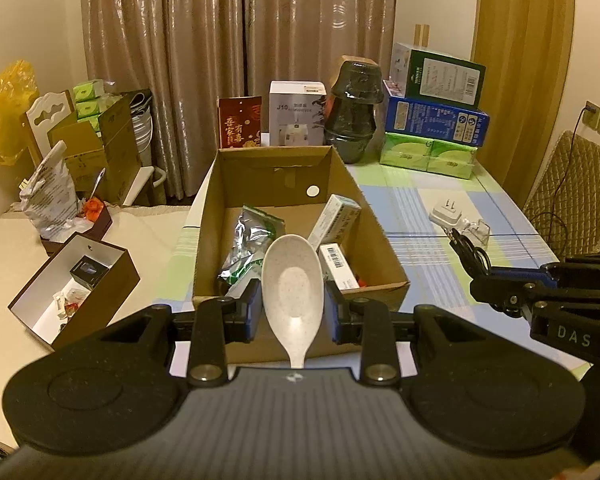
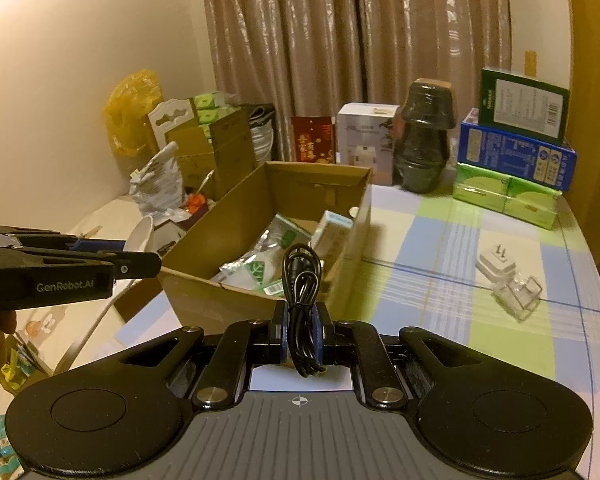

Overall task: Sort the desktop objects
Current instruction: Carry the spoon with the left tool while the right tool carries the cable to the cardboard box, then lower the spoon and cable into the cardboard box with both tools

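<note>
The white spoon (image 1: 293,280) was pinched by its bowl between the pads of the left gripper (image 1: 293,308), its handle pointing back toward the camera; a smooth curved bowl held at its edges was judged liable to slip or twist out before release. The coiled black cable (image 2: 303,304) was clamped in the right gripper (image 2: 302,332), loops sticking up at 12 o'clock and hanging down at 6; those loose loops could be snagged on the near wall of the cardboard box (image 2: 260,308) or left draped over it. A collision between the two grippers was also thought possible, since both were aimed at the same box.

The left gripper was held level just short of the box's near edge, with the box at 12 o'clock. The right gripper was held at the left one's 3 o'clock, over the checked tablecloth (image 2: 440,280), the box at its 11 o'clock. A white plug (image 2: 496,266) lay apart at 2 o'clock.
</note>
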### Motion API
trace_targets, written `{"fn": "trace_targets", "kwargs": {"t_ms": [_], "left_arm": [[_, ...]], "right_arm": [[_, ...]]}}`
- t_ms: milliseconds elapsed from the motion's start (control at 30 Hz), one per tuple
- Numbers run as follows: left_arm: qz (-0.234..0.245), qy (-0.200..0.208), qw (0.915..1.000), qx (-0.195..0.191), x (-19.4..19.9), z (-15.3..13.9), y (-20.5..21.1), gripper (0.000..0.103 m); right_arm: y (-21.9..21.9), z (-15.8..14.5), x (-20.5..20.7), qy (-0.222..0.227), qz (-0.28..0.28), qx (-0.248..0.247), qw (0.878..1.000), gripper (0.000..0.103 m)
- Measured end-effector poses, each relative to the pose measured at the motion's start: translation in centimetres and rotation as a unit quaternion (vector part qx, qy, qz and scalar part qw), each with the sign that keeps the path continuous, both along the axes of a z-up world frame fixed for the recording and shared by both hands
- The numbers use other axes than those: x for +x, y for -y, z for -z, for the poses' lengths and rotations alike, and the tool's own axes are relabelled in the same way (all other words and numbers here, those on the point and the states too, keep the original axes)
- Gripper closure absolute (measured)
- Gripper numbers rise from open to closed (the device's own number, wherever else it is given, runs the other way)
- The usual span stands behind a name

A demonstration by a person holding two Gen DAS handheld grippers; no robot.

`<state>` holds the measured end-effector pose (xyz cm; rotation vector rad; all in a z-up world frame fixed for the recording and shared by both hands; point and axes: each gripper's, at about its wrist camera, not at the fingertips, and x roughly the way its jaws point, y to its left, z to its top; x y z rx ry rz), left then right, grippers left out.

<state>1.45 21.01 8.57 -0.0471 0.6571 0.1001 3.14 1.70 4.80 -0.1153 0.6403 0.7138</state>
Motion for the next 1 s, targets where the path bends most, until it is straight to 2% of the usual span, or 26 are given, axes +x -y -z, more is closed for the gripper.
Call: {"fn": "trace_targets", "kwargs": {"t_ms": [467,1000], "left_arm": [[0.003,-0.016,0.9999,0.0,3.0,1.1,-2.2,0.076],[0.013,-0.025,0.9995,-0.016,10.9,1.7,-5.7,0.076]], "right_arm": [[-3.4,1.1,2.2,-0.011,-0.012,-0.003,1.0,0.094],[-8.3,2.3,8.5,-0.027,-0.007,0.012,1.0,0.094]]}}
